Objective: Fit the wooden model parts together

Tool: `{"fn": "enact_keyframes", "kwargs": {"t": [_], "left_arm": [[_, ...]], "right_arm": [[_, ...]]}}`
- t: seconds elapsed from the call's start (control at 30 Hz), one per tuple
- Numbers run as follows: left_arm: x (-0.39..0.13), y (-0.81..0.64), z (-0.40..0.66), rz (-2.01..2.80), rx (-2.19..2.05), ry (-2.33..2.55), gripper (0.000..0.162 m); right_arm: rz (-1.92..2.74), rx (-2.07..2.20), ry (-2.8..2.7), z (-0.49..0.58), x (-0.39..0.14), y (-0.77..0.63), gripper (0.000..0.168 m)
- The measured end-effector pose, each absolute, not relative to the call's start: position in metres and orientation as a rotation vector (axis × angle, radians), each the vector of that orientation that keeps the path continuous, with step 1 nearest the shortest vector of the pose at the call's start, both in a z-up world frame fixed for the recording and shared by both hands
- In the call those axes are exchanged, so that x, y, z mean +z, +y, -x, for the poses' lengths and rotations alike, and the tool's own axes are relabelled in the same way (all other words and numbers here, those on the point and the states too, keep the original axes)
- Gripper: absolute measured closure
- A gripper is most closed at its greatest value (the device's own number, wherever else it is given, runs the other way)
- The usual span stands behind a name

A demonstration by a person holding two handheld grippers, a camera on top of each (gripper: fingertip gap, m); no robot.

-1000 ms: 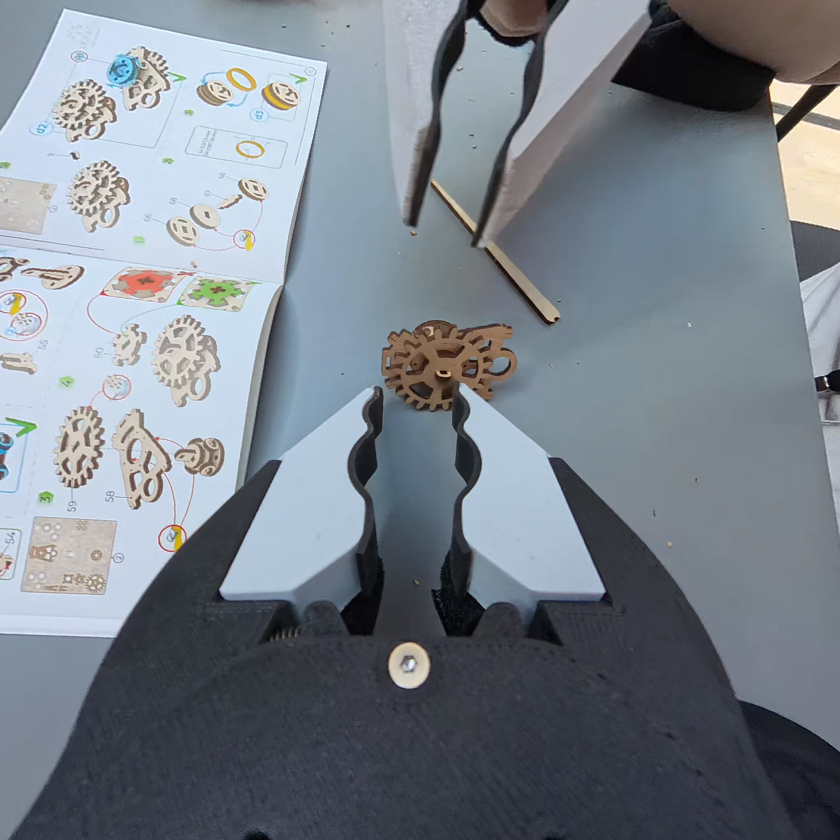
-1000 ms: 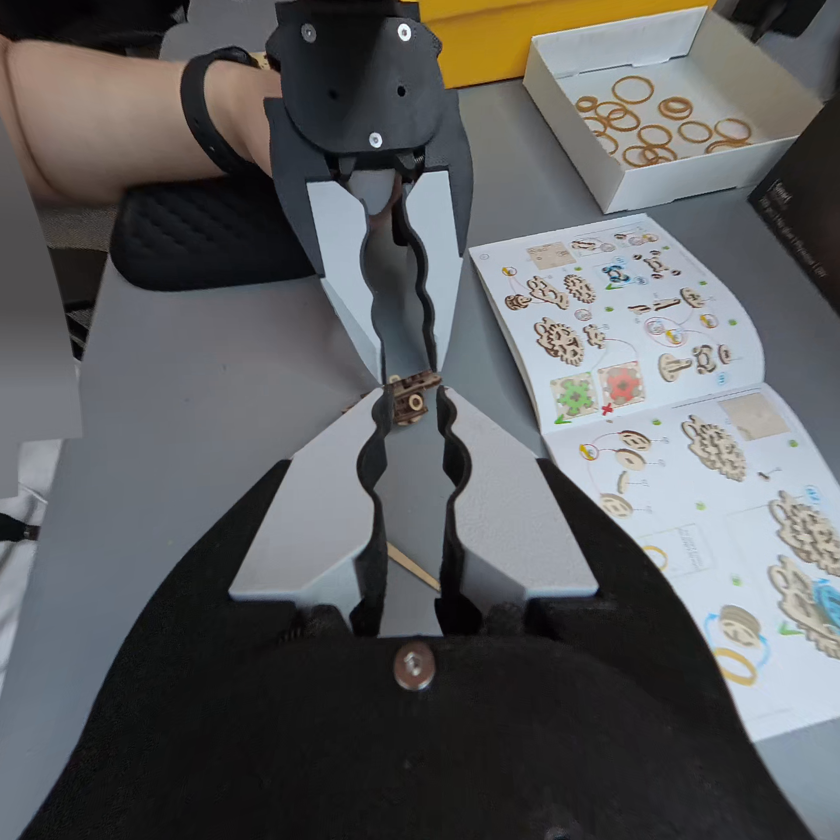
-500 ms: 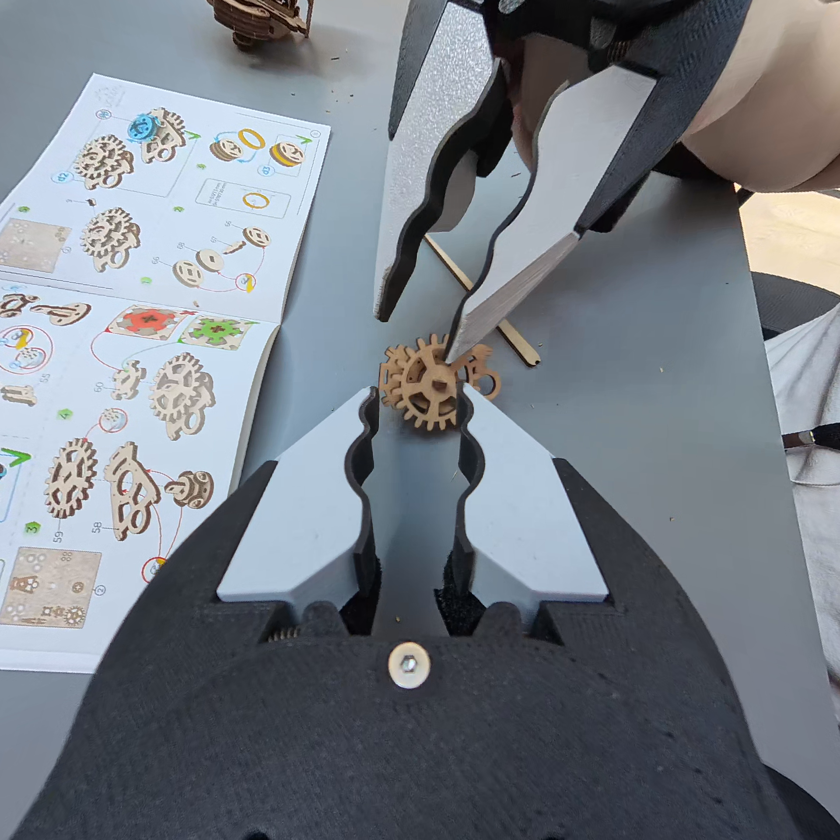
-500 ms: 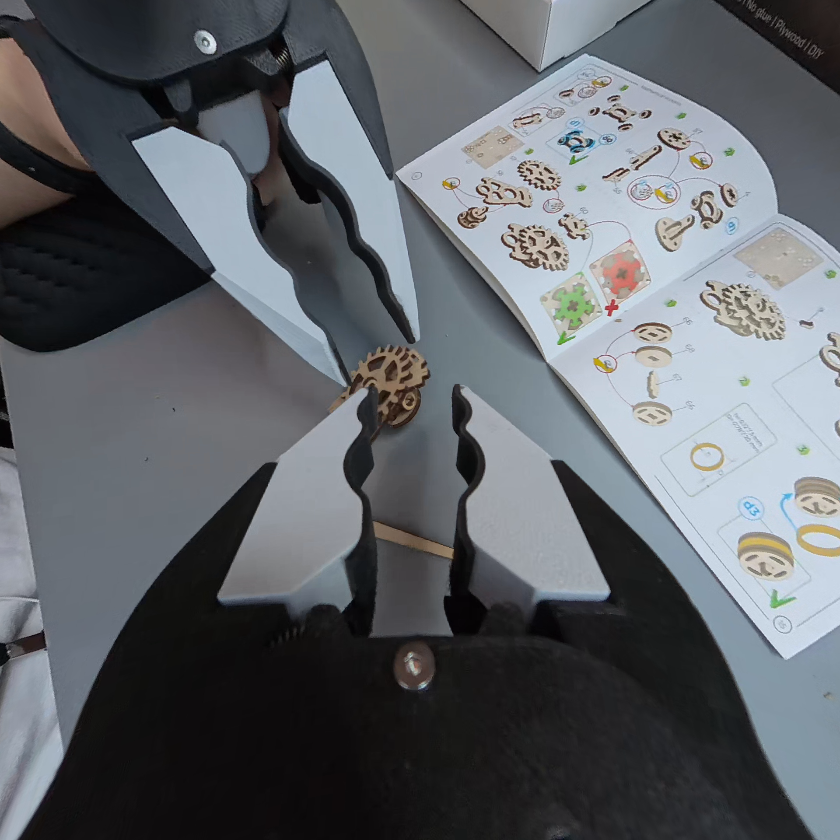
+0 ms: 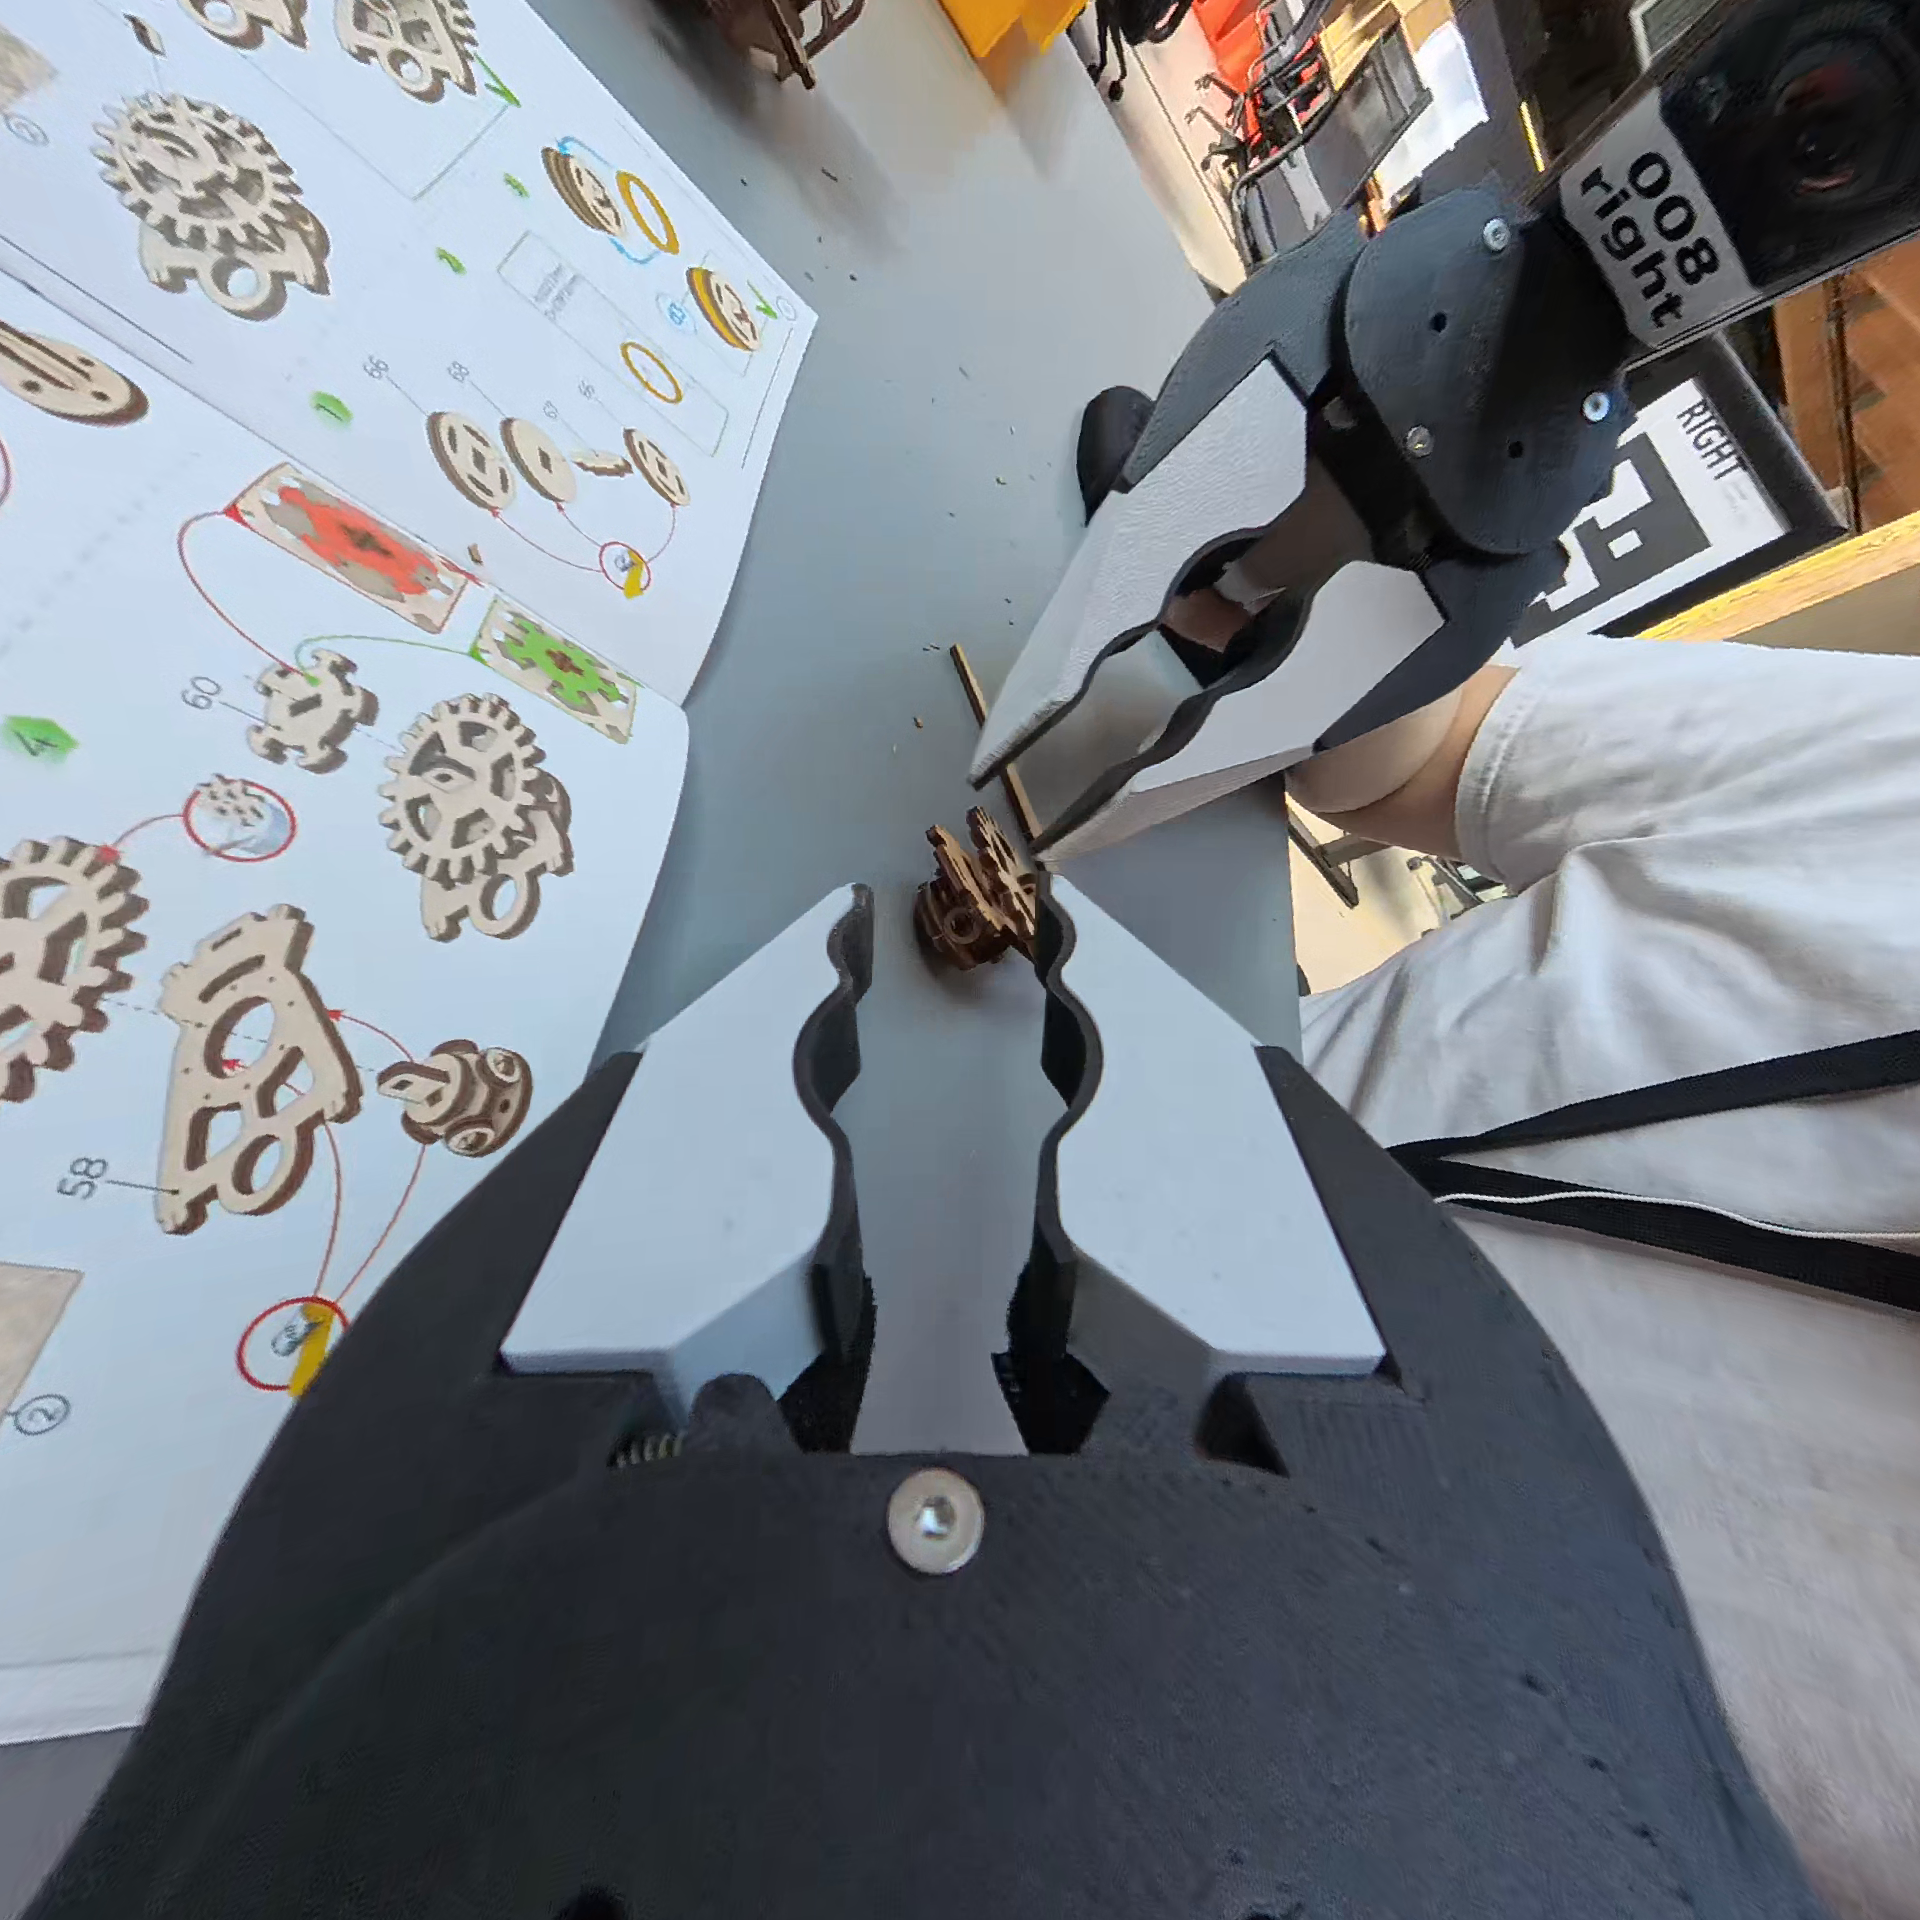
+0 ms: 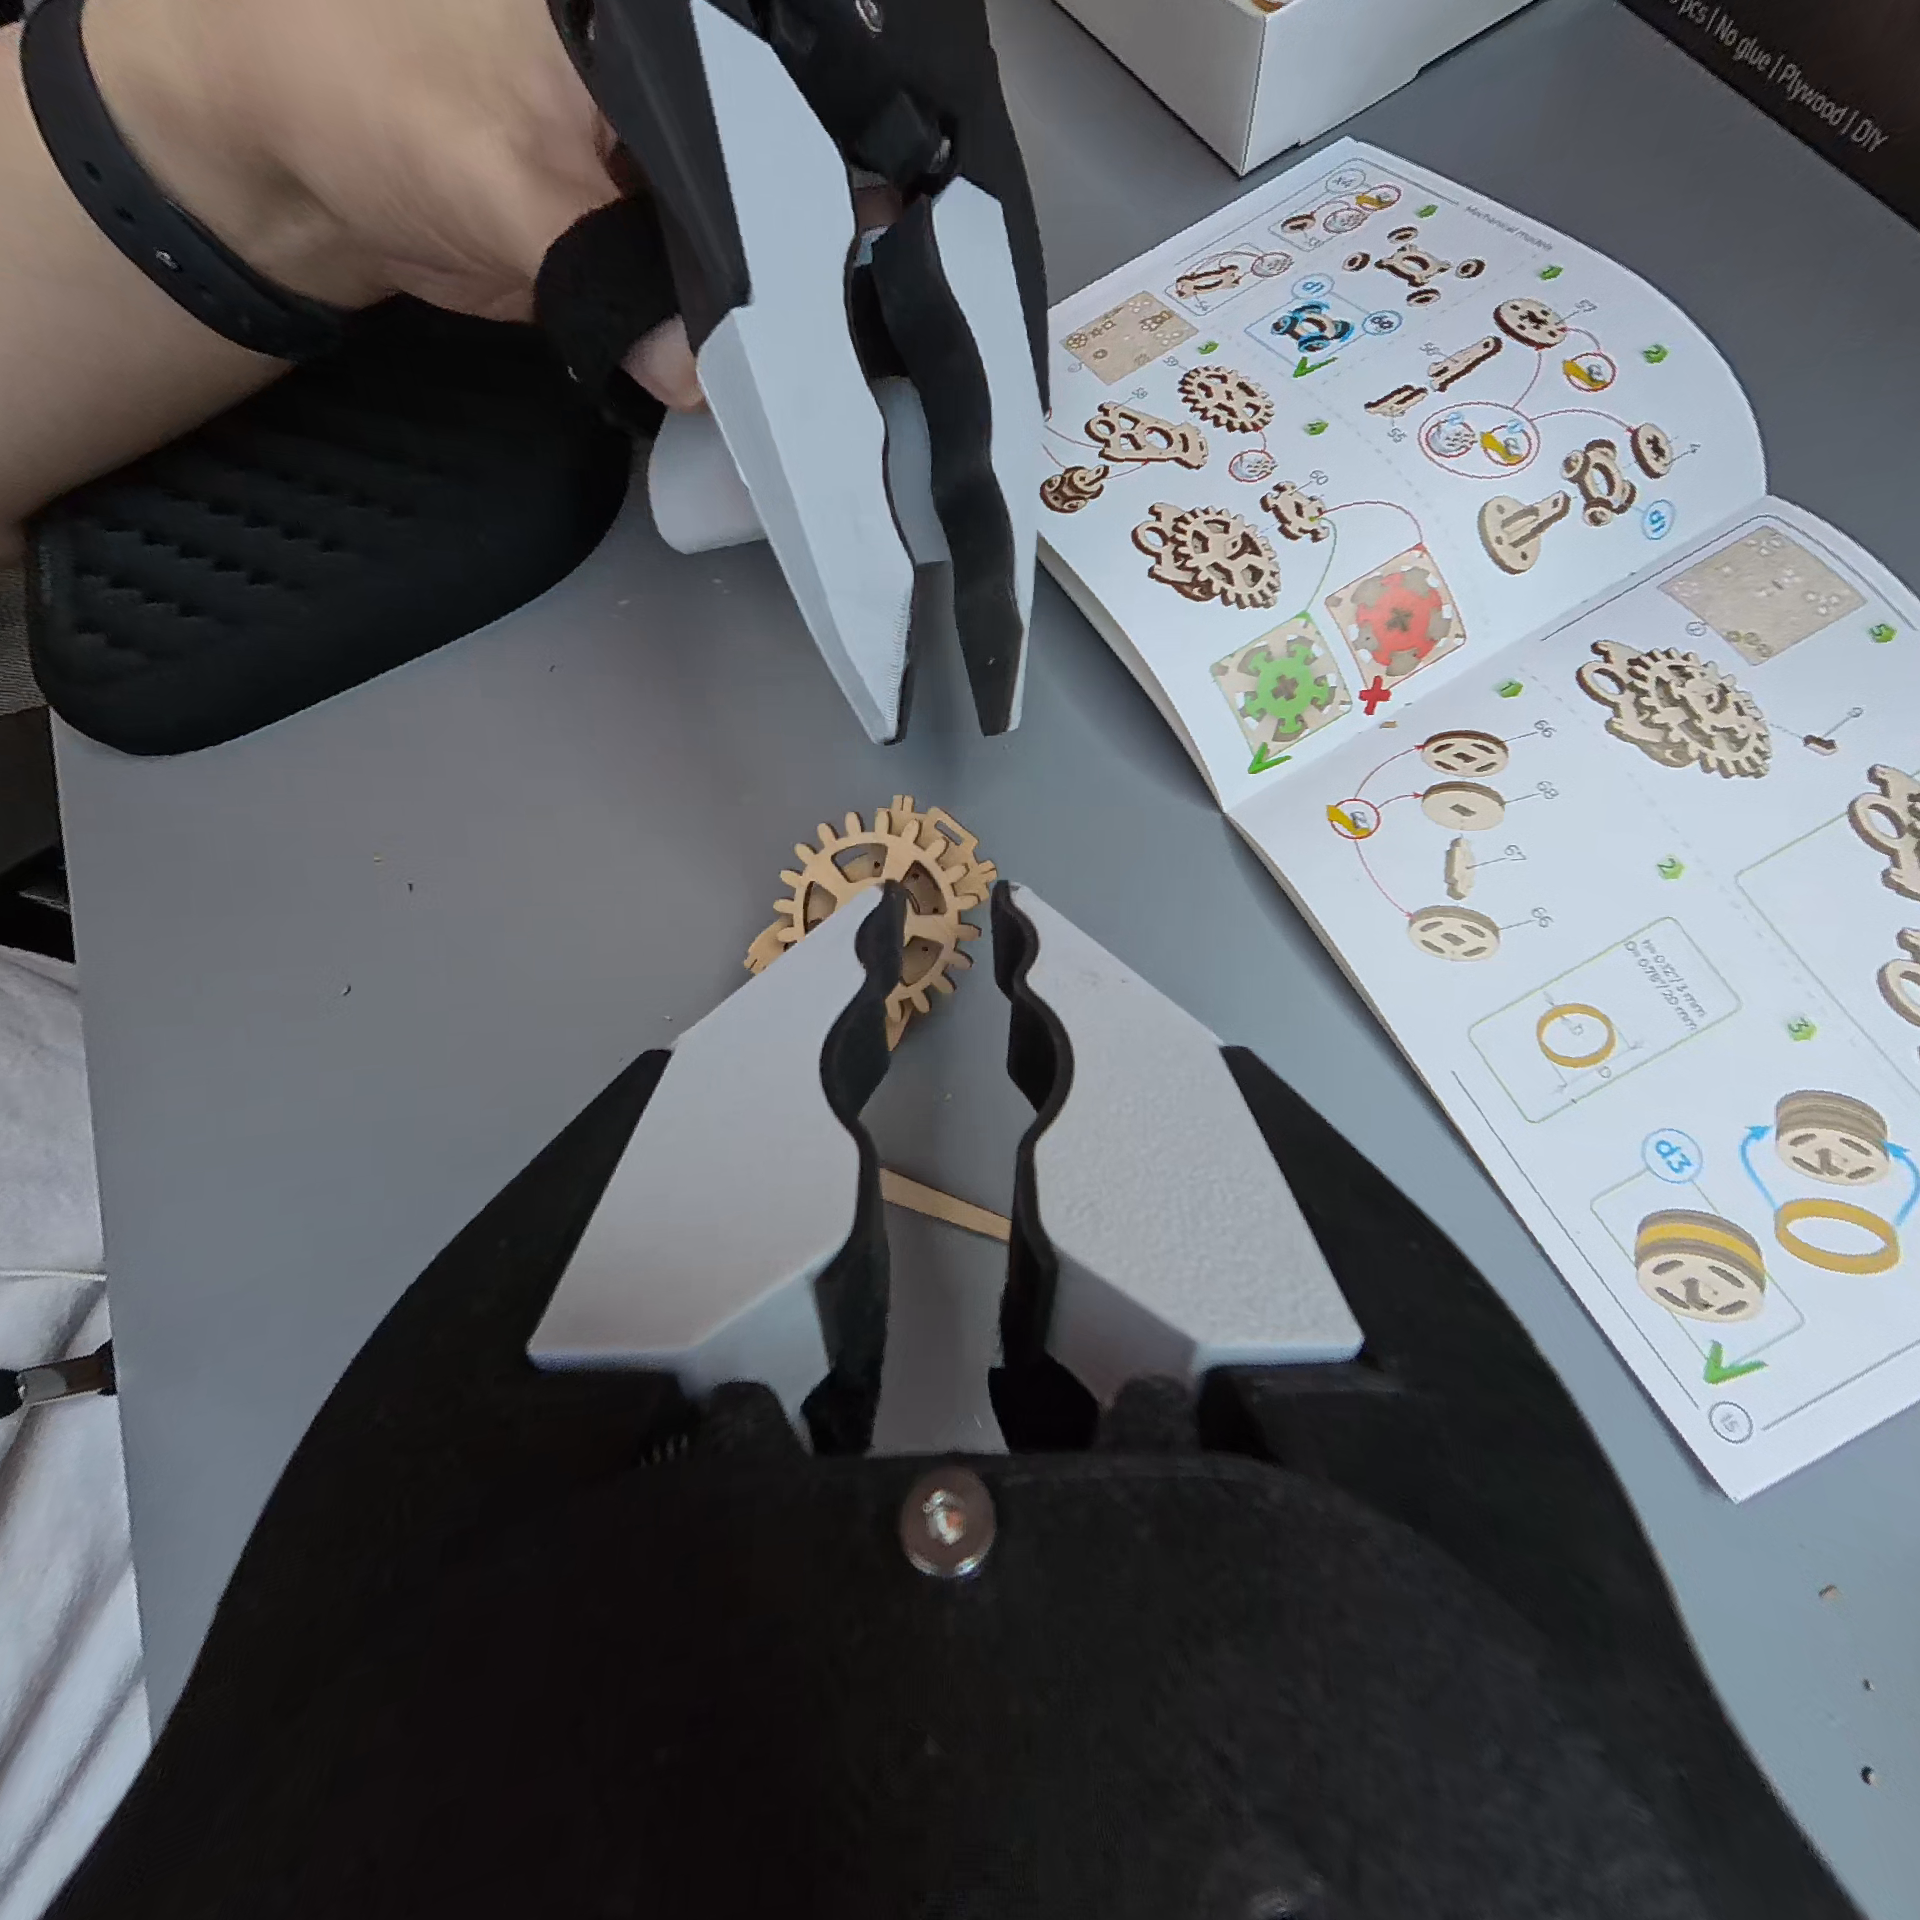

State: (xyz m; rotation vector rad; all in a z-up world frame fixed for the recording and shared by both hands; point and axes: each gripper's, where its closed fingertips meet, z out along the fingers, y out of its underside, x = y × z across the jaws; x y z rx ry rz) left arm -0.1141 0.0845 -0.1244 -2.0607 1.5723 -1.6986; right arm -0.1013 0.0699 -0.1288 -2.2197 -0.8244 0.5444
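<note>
A small wooden gear assembly rests on the grey table, two toothed wheels on a hub joined to a flat plate. My right gripper is open, and its left fingertip lies over the gear. My left gripper is open and empty, with the gear assembly just ahead, close to its right fingertip. In the right wrist view the left gripper hangs tips-down just beyond the gear. In the left wrist view the right gripper comes in from the right, its lower tip at the gear.
A thin wooden stick lies under my right gripper, also seen in the left wrist view. An open instruction booklet lies beside the work spot. A black wrist pad, a white box and the table's near edge bound the area. My two grippers' fingertips are within a few centimetres of each other. Between my right fingertips and the thin wooden stick there is roughly 7 centimeters.
My left gripper has rolled and dropped lower, close behind the gear. My right gripper has pushed forward so its left fingertip now covers part of the gear. Both stay open.
</note>
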Motion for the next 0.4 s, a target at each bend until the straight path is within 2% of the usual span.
{"fn": "enact_keyframes", "kwargs": {"t": [0.03,0.3,0.4], "left_arm": [[-0.127,0.083,0.113,2.068,-1.685,1.582,0.132],[-0.139,0.062,0.106,2.137,-1.655,1.675,0.139],[-0.136,0.057,0.105,2.152,-1.701,1.619,0.156]], "right_arm": [[2.231,0.556,-0.844,0.103,-0.129,0.066,0.156],[2.291,0.602,-0.895,0.114,-0.131,0.046,0.156],[2.279,0.512,-0.939,0.117,-0.134,0.047,0.156]]}}
